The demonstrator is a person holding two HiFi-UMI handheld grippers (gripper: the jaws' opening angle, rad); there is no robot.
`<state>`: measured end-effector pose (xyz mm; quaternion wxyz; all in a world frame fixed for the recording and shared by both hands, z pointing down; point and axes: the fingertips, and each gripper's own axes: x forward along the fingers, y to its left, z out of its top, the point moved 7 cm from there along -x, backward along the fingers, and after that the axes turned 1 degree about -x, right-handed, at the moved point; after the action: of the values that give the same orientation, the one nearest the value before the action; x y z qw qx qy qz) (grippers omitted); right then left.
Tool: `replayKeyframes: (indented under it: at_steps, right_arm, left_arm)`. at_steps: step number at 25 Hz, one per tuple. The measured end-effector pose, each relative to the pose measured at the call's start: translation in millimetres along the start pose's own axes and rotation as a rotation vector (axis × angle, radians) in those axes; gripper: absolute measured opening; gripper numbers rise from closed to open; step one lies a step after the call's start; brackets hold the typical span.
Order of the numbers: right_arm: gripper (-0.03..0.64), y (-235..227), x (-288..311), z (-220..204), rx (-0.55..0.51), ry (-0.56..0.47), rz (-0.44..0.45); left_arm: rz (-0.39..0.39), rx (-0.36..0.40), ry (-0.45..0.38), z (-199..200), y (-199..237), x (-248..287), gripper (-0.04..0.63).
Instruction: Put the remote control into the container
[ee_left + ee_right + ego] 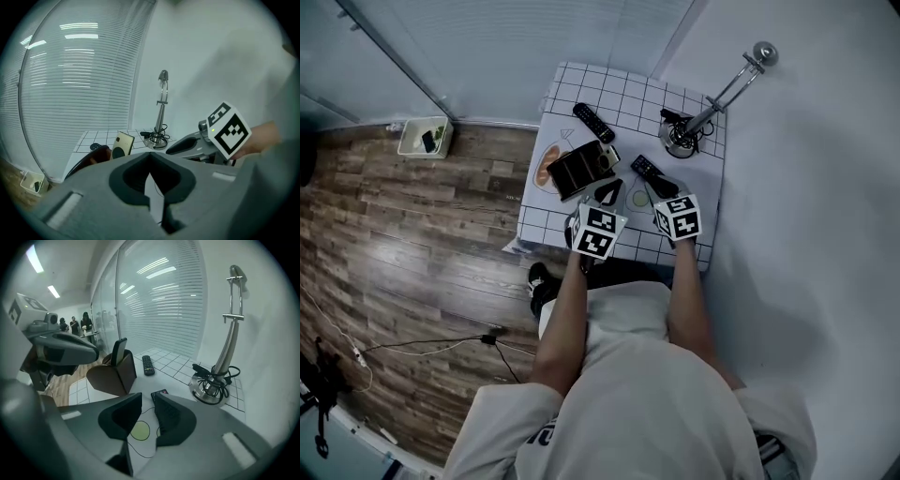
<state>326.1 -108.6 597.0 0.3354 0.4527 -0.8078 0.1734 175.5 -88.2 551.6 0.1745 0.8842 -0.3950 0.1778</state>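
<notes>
Two black remotes lie on the grid-patterned table (pixel 628 103). One remote (pixel 593 123) (pixel 147 365) is at the far side. The other remote (pixel 650 172) (pixel 161 393) lies just beyond my right gripper's (pixel 662 194) (pixel 147 401) right jaw. That gripper's jaws stand apart with only bare table between them. The brown container (pixel 579 169) (pixel 112 373) stands left of it with a flat gold-faced device (pixel 122 145) upright inside. My left gripper (pixel 607 195) (pixel 150 161) is shut and empty, hovering near the container's front side.
A chrome stand (pixel 703 117) (pixel 220 366) with a coiled black cable at its round base sits at the table's far right. A white wall runs along the right and a glass wall with blinds behind. A white tray (pixel 425 137) lies on the wooden floor.
</notes>
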Motion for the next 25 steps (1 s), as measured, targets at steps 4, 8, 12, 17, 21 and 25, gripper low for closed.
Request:
replayKeyframes:
  at_steps: [4,8,12,17,21,25]
  right_arm:
    - [0.106,-10.8,15.9,-4.0,-0.038,0.06,0.042]
    - [0.136,-18.5,33.5,-5.8,-0.136,0.144,0.057]
    - [0.16,-25.2,51.7,-5.6,-0.226,0.221,0.072]
    - [0.202,-35.0,63.7,-10.2,-0.256,0.281,0.098]
    - [0.225,-39.1,70.1,-12.9,-0.244,0.321,0.123]
    - [0.256,-42.1,79.7,-21.1,-0.234,0.367,0.15]
  left_arm:
    - [-0.001,0.008,0.003,4.2,4.2,2.8,0.003]
    - [-0.028,0.054,0.019,5.2,0.8,9.9,0.003]
    - [-0.059,0.03,0.015,5.8,-2.1,24.6,0.003]
    - [-0.086,0.003,0.023,7.4,0.3,41.5,0.003]
    - [-0.089,-0.003,0.032,11.7,3.0,48.8,0.004]
    - [-0.103,-0.002,0.044,15.2,0.6,52.7,0.003]
